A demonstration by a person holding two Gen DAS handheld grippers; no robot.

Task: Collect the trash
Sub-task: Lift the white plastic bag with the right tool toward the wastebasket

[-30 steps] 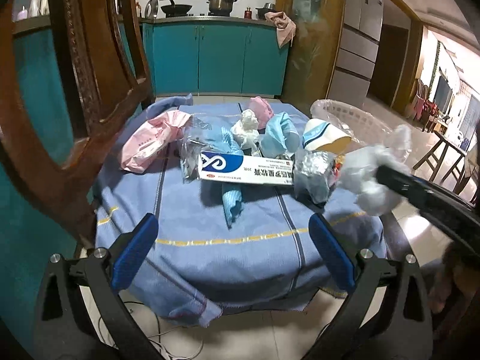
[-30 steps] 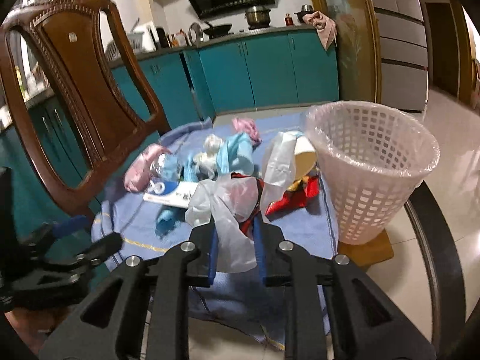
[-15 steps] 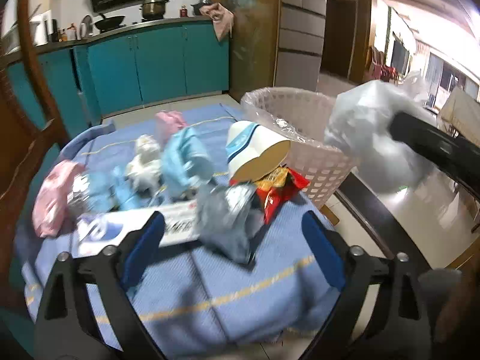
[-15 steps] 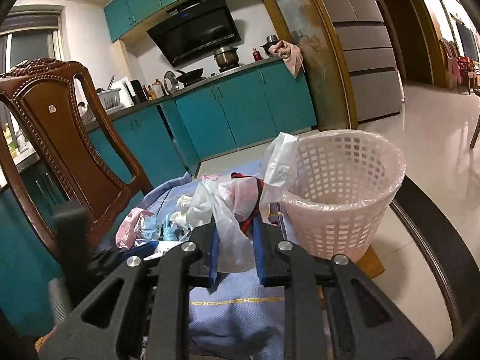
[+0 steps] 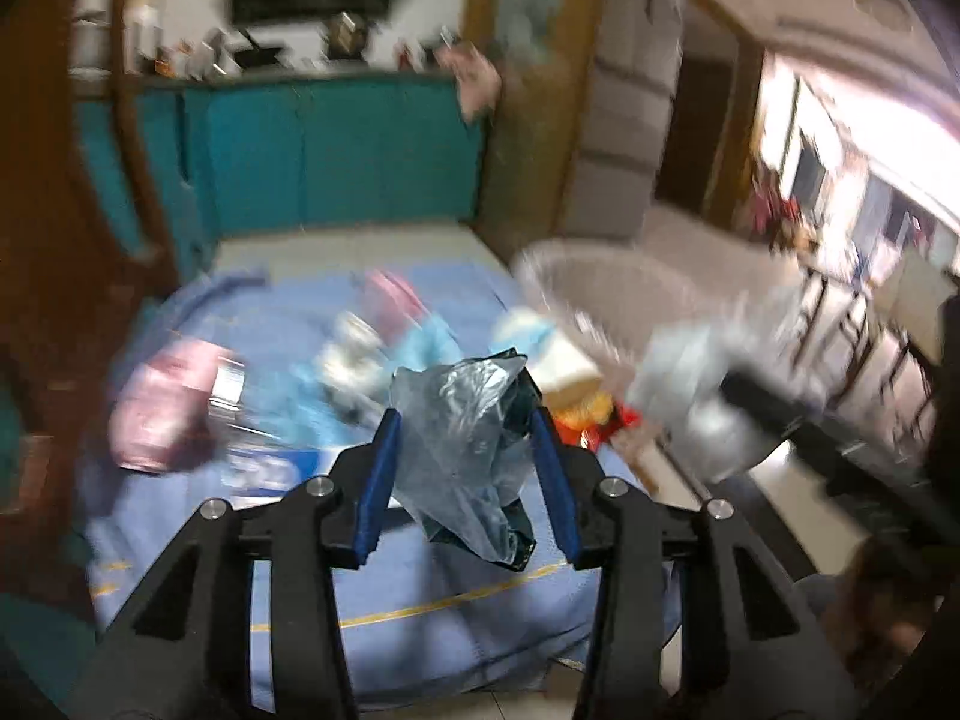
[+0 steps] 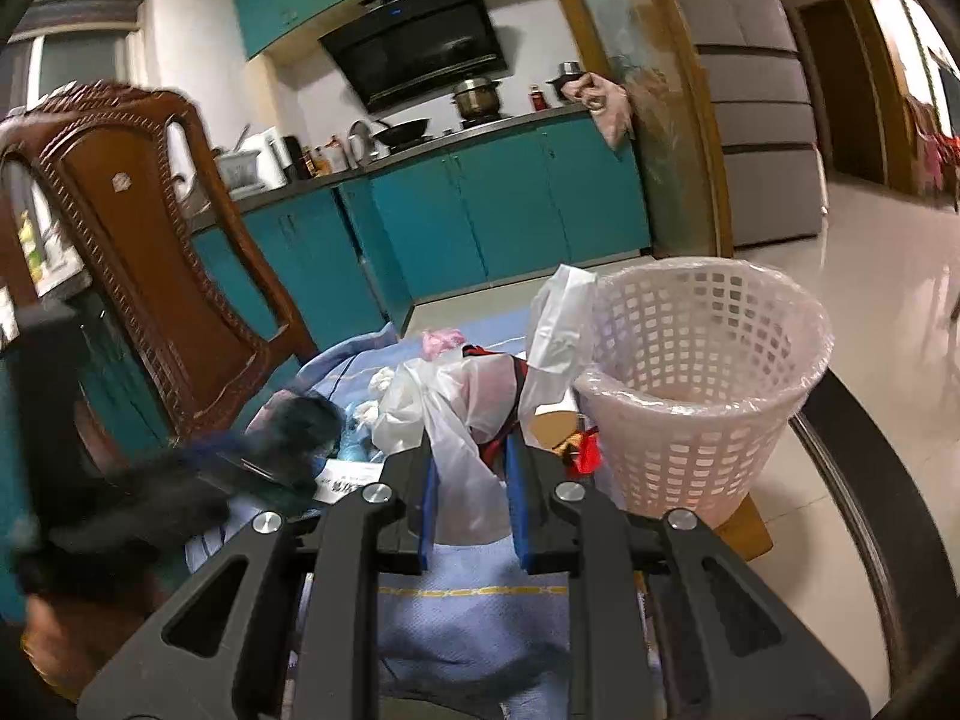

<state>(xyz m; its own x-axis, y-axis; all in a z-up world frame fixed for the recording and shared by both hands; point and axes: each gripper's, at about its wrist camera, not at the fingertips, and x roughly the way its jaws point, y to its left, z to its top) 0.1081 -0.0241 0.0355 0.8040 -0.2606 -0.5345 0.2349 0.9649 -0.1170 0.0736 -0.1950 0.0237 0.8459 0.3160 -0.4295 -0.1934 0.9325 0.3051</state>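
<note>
The left wrist view is blurred by motion. My left gripper [image 5: 465, 420] has its jaws closing on a crumpled grey plastic bag [image 5: 456, 450], which hangs between the blue pads above the blue tablecloth [image 5: 420, 588]. My right gripper [image 6: 471, 450] is shut on a white plastic bag [image 6: 462, 396] with something red inside, just left of the white lattice waste basket [image 6: 708, 360]. That same gripper and its bag [image 5: 690, 372] appear at the right of the left wrist view, in front of the basket [image 5: 600, 276].
On the cloth lie a pink packet [image 5: 168, 408], a blue-and-white box [image 5: 270, 468], a paper cup [image 5: 540, 348] and a red snack wrapper [image 5: 594, 420]. A carved wooden chair [image 6: 138, 240] stands at the left. Teal cabinets [image 6: 510, 198] line the far wall.
The left jaws went from wide apart to narrow around the grey bag, which has come up off the cloth. The right gripper rose a little with its white bag beside the basket.
</note>
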